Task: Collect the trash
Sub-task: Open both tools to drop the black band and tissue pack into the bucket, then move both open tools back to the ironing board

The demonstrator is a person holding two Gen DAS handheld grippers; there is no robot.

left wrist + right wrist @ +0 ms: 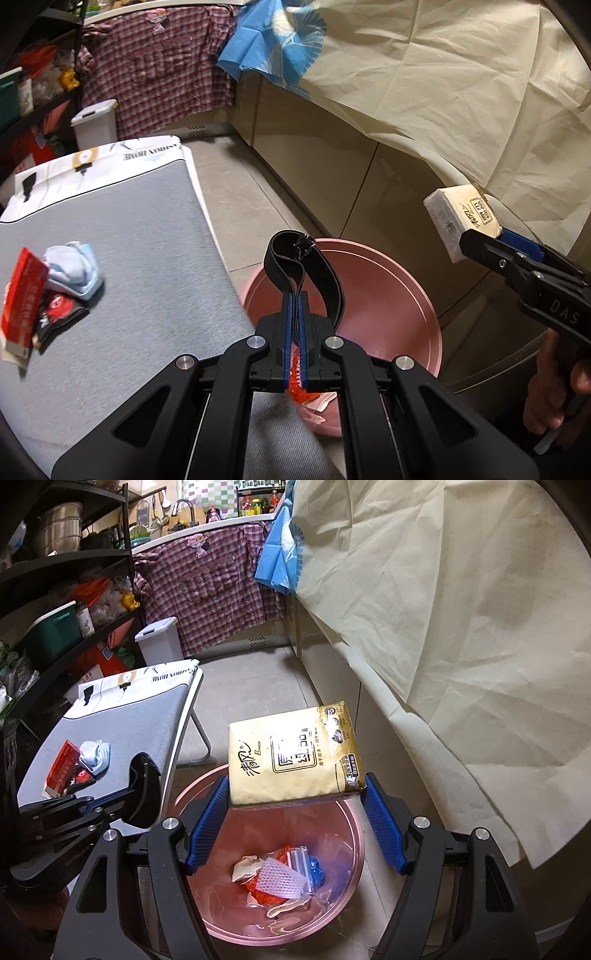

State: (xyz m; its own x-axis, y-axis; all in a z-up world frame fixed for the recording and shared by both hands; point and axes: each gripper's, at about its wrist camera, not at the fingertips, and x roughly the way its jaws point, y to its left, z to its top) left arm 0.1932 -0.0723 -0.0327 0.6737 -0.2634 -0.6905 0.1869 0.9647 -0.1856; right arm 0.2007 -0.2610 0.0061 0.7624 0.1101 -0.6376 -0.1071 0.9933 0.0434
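Over the pink bin (280, 919), I am holding two pieces of trash at once. My right gripper (295, 808) is spread wide and grasping a tissue pack (291, 753) across its lower edge, the blue fingers (207, 823) pressing each side. I am judging it light and squashy, its wrapper slick, so a grip across the full width seems safest. My left gripper (295, 332) is clenched on a black strap (295, 258), which is looping up limp from the fingers; being soft and floppy, it may snag on the pads when let go. Inside the bin, wrappers and scraps are already lying at the bottom. On the grey table (147, 258) beside it, a red box (22, 291), a dark packet (59, 314) and a crumpled blue cloth (75, 269) are waiting, touching one another.
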